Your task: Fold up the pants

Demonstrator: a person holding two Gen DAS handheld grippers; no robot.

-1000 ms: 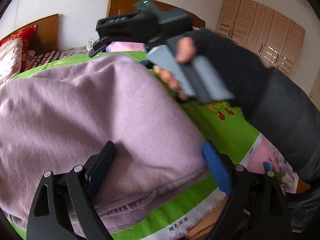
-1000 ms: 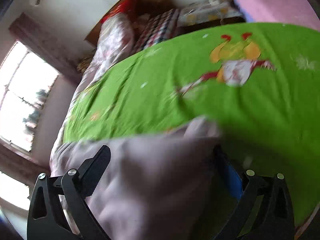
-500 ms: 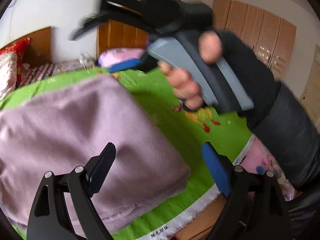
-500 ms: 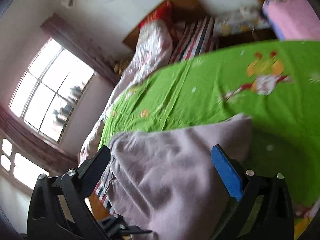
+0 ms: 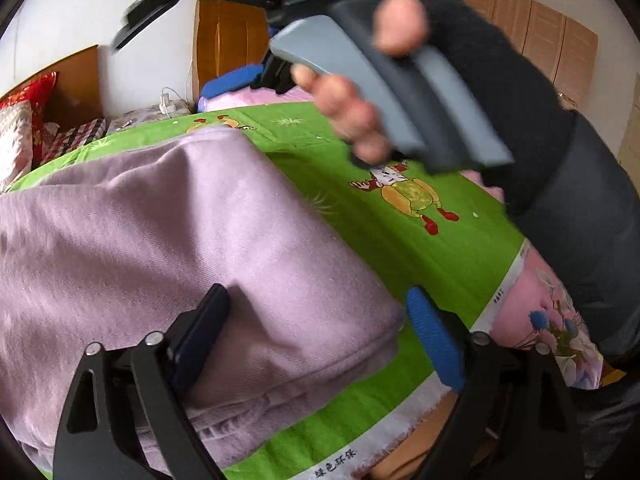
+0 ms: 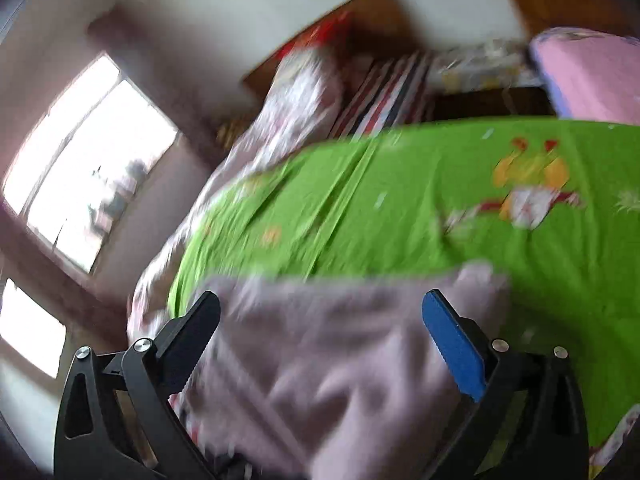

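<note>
The lilac pants lie folded in a thick stack on the green bedsheet. My left gripper is open, low over the stack's near right corner; its dark finger rests on the cloth and the blue finger is just off the edge. The right gripper shows in the left wrist view, held high by a hand, its blue fingertip raised above the bed. In the blurred right wrist view my right gripper is open above the pants, holding nothing.
The green sheet has cartoon prints. Pillows and bedding lie at the far left. A wooden headboard and wardrobe stand behind. The bed's front edge is near. A window is left.
The right gripper has lifted up off the pants and away from the stack. My left gripper stays open at the near corner, slightly closer to the cloth.
</note>
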